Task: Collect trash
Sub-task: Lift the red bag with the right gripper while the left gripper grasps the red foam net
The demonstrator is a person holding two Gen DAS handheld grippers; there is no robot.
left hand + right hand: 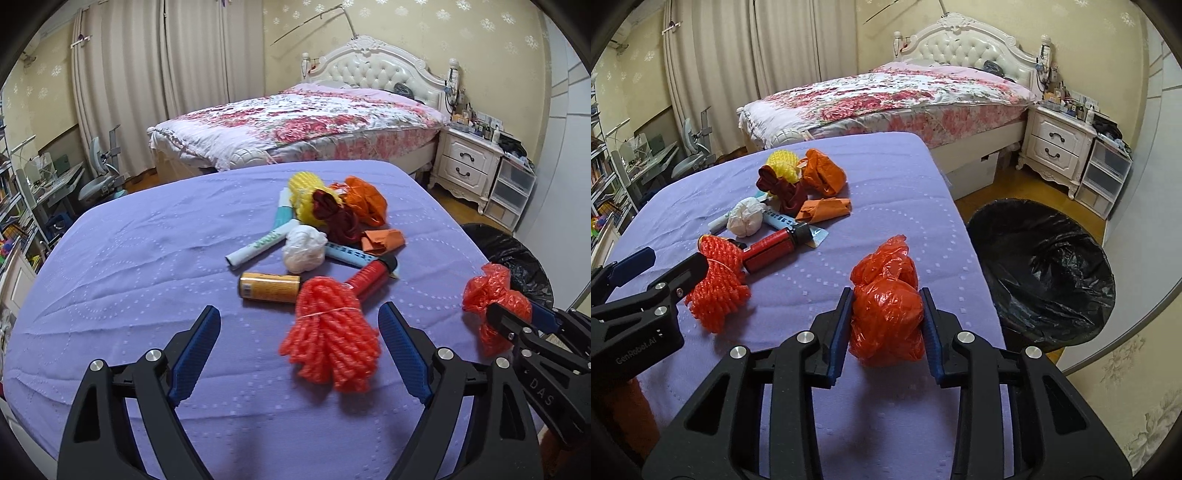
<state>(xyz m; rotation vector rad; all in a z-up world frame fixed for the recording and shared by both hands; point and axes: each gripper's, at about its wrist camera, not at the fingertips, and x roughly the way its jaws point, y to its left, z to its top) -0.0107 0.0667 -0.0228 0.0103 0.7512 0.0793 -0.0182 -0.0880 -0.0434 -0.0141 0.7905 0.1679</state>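
Trash mostly remains on the bench (110,258). Right tongs (886,321) grip a red bag (886,314) near the bin (1045,266). Left tongs (299,347) gape wide around red netting (328,332).

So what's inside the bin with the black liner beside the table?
Inside the black-lined bin, only crumpled black plastic liner shows, no trash visible. Its near side sits hidden below the rim.

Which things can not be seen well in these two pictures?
- Trash bin: inside too dark in right wrist view; mostly cut off by the table in left wrist view.
- Yellow can: label blurred; hidden in right view by the red foam net.
- Nightstand items: too small.
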